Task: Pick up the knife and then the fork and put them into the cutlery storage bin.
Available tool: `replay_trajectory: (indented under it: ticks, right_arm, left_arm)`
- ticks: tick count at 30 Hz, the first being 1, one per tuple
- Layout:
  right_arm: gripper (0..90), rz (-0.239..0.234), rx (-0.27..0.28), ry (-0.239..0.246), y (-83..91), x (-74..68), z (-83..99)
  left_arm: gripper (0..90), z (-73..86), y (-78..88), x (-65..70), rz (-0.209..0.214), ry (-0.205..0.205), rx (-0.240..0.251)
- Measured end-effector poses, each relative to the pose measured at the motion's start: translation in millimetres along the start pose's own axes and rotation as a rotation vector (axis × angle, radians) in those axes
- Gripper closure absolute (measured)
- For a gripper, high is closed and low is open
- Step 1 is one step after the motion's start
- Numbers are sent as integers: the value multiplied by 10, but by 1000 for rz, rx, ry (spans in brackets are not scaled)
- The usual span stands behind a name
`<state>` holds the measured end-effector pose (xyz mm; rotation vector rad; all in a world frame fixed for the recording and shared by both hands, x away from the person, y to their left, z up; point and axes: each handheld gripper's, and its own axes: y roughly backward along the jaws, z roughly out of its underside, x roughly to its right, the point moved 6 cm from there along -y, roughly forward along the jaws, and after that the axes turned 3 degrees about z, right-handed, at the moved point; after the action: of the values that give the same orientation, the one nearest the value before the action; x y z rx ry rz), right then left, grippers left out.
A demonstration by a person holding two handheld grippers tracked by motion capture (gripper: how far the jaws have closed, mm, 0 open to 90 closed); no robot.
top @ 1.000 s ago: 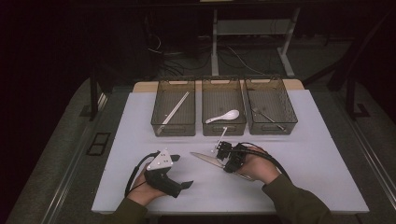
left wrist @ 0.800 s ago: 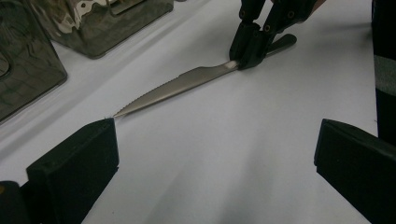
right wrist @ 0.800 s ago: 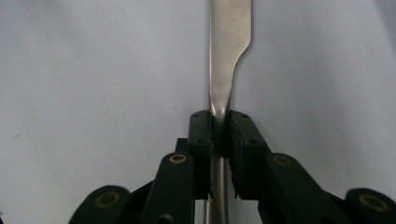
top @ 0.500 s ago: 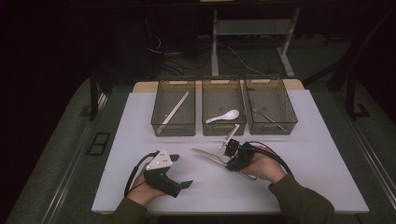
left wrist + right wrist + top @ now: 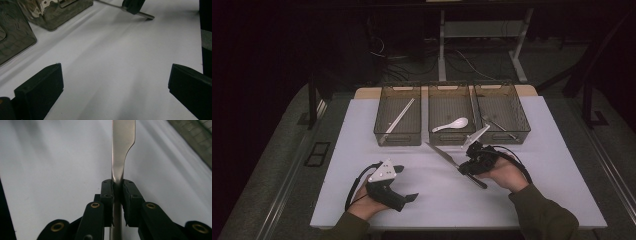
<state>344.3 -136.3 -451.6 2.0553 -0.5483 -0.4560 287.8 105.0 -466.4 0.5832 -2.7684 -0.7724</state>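
The right gripper [image 5: 468, 166] squeezes a table knife [image 5: 122, 147], blade aimed at ten o'clock. The left gripper [image 5: 404, 185] rests wide open, holding nothing. The knife isn't in any bin [image 5: 397, 136] yet.

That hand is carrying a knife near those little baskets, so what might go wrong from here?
The right gripper pinches the knife only at its thin neck, so the long blade might swivel or slip out. The blade tip sits close to the middle basket, so it may knock the wall. The left gripper rests open nearby and looks unready to steady anything.
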Motion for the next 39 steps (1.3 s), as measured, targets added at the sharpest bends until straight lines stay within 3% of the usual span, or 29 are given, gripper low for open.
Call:
replay_trajectory:
  ticks: [6,17,26,32,39]
  right_arm:
    - [801,-19,90,-36,143,66,-21]
    - [802,-23,187,-105,392,259,17]
    - [801,25,266,-156,656,437,43]
    - [802,93,321,-186,909,661,2]
    - [802,149,350,-215,1137,900,-68]
  left_arm:
    - [0,1,0,-1,0,1,0]
    - [0,5,-6,-6,0,4,2]
    - [0,5,-3,-15,-1,-2,-3]
    - [0,12,-12,-17,-2,11,-4]
    - [0,12,-11,-18,-2,10,-4]
